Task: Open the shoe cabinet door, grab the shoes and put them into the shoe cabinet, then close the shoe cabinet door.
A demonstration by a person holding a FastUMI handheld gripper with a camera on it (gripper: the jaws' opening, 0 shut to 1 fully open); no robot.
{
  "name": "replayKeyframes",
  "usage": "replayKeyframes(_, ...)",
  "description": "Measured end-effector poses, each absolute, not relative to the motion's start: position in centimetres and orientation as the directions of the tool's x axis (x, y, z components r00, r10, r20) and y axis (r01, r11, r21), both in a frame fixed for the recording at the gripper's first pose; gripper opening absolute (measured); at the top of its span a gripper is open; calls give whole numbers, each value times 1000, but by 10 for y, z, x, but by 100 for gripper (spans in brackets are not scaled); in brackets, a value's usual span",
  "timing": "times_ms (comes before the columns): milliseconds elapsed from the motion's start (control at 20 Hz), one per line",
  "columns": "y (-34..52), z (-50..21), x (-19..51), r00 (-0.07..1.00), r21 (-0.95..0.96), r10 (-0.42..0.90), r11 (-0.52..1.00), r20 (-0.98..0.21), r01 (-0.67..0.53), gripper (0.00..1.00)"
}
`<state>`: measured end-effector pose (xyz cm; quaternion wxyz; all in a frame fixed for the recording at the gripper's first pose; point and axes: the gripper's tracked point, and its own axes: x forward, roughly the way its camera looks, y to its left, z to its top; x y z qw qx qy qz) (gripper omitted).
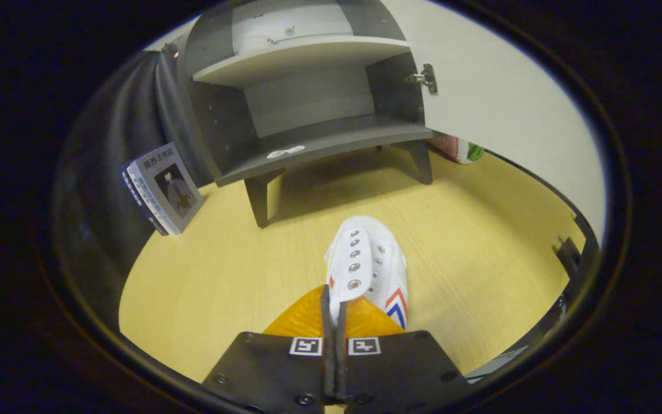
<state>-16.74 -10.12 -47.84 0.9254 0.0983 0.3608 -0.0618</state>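
Pointing cabinetward (314,121): finger-pinched shoe (368,267).

There is one shoe (372,265), one cabinet (308,103) with one open door (497,98) and two shelves, one book (163,188), and one gripper (334,322) with two fingers.

bright, even light; fisheye-warped edges
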Motion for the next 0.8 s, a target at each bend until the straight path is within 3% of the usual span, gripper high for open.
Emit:
replayKeyframes(350,-113,-415,-156,779,131,-52,977,-625,170,3)
replayKeyframes(800,-117,-258,-90,883,53,-62,994,-465,98,2)
